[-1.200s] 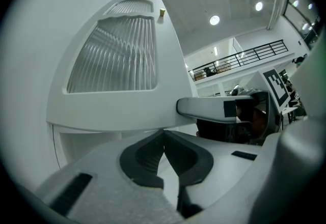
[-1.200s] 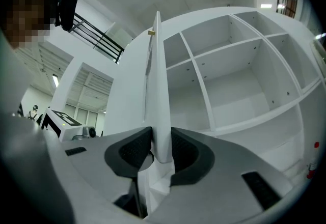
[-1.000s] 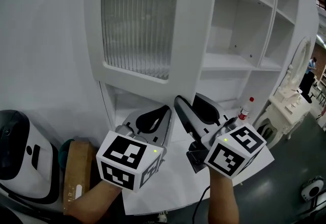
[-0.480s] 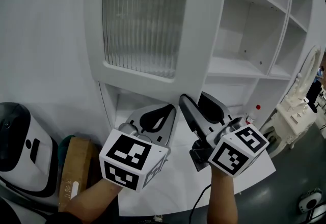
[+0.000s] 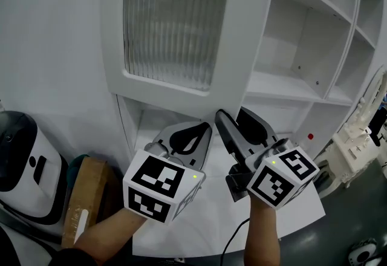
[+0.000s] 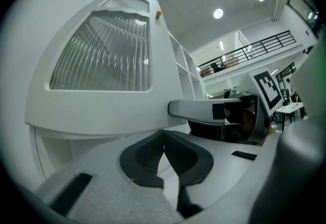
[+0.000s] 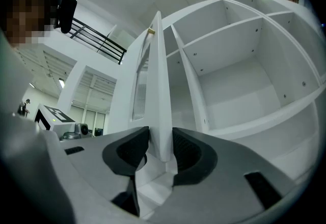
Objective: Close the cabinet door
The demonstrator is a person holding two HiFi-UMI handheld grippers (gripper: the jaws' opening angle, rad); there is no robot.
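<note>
- My right gripper (image 5: 233, 116) sits at the lower centre of the head view. Its jaws are spread and have just been opening.
- The lower free edge of the cabinet door (image 7: 159, 90) stands between its pads (image 7: 133, 149). It runs up the middle of the right gripper view with little room on either side, and I see no squeeze on it.
- My left gripper (image 5: 202, 129) is just to the left of the right one. Its jaws are pressed together at the tips with nothing between them, and it rests below the door's bottom rail.
- The door fills the upper centre of the head view. It is white with a ribbed glass pane (image 5: 169, 17) and stands open in front of the bare white shelves (image 5: 302, 41) at upper right.
- Each marker cube (image 5: 281, 177) carries only black-and-white squares.
- A cardboard box (image 5: 81, 192) at lower left has a pale label (image 5: 78, 227), too small to read.
</note>
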